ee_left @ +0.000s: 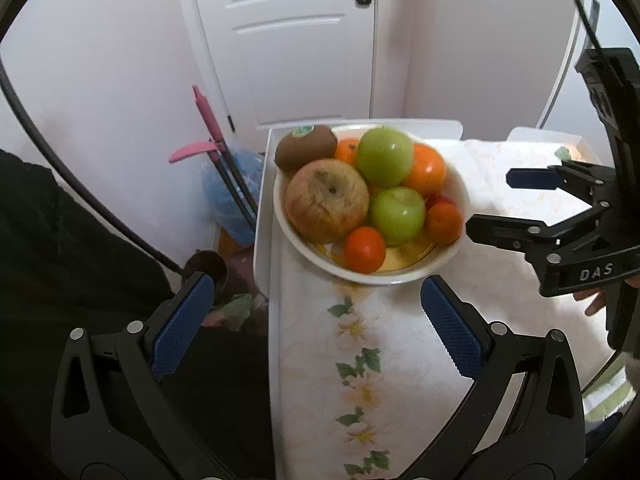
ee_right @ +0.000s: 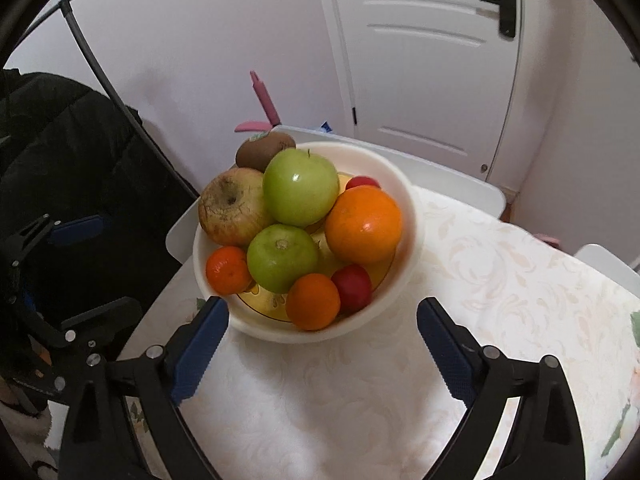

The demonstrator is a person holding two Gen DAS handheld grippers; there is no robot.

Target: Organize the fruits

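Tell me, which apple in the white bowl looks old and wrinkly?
The big yellowish-brown apple at the bowl's left edge, just below the brown kiwi. Its skin is dull, wrinkled and blotchy; the two green apples beside it are smooth and shiny.

white bowl (ee_right: 408, 216) sits mid-frame, piled up with fruit. two shiny green apples (ee_right: 300, 188) stacked in the middle, a wrinkly brownish apple (ee_right: 230, 206) on the left, a kiwi (ee_right: 262, 150) perched on the upper-left rim. big orange (ee_right: 363, 224) on the right, small tangerines (ee_right: 228, 270) along the front, and a couple of little red fruits (ee_right: 352, 288) tucked in.
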